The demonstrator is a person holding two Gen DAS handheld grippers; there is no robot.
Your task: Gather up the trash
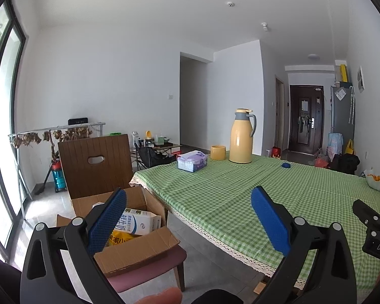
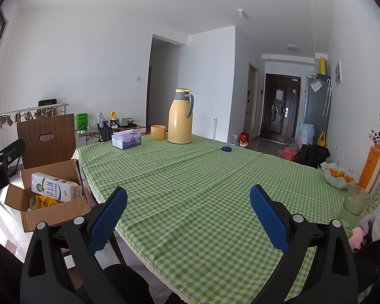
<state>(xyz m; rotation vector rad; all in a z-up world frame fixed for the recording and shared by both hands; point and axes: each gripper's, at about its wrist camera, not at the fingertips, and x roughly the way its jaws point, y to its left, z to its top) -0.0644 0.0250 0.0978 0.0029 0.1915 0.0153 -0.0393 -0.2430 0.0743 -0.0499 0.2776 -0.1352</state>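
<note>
- The open brown cardboard box (image 1: 136, 243) sits on the pink-cushioned wooden chair (image 1: 149, 271) at the lower left of the left wrist view, just beside the table edge, probably so trash can be dropped in without a long reach.
- In it lie a white milk carton (image 2: 55, 187) and a yellow printed packet (image 2: 46, 201) (apparently trash already collected).
- The left gripper (image 1: 188, 217) has its jaws wide apart and holds nothing; so does the right gripper (image 2: 188, 217).
- On the green checked tablecloth (image 2: 202, 190), the small dark-blue object (image 2: 226, 148) right of centre looks like the likeliest remaining trash.
</note>
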